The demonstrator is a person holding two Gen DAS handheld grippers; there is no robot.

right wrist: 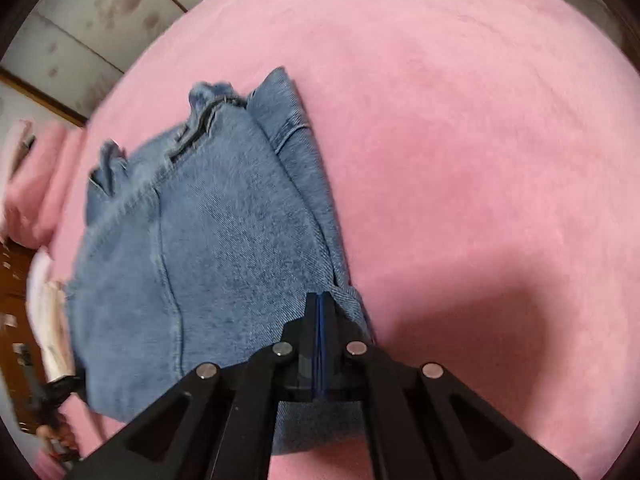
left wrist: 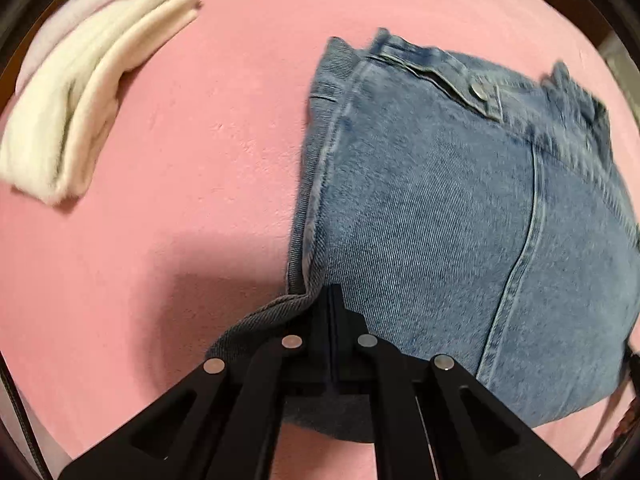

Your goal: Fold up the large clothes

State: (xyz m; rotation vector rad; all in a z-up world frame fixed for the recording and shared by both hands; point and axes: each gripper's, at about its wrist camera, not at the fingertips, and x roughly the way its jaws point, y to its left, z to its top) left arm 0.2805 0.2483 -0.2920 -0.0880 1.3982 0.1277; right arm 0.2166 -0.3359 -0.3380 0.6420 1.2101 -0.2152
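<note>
A pair of blue denim jeans (left wrist: 460,208) lies folded on a pink blanket (left wrist: 180,160), waistband and metal button at the far end. My left gripper (left wrist: 332,296) is shut on the near left edge of the jeans, where the cloth bunches up around the black fingers. In the right wrist view the same jeans (right wrist: 208,232) stretch away to the left, and my right gripper (right wrist: 320,300) is shut on their near right edge. Both grippers point down at the blanket. The denim under the fingers is hidden.
A folded cream garment (left wrist: 80,112) lies on a pale pink one (left wrist: 72,12) at the far left of the blanket. Beyond the blanket's left edge in the right wrist view are a pink cushion (right wrist: 36,184), wooden furniture (right wrist: 16,280) and a wall (right wrist: 80,20).
</note>
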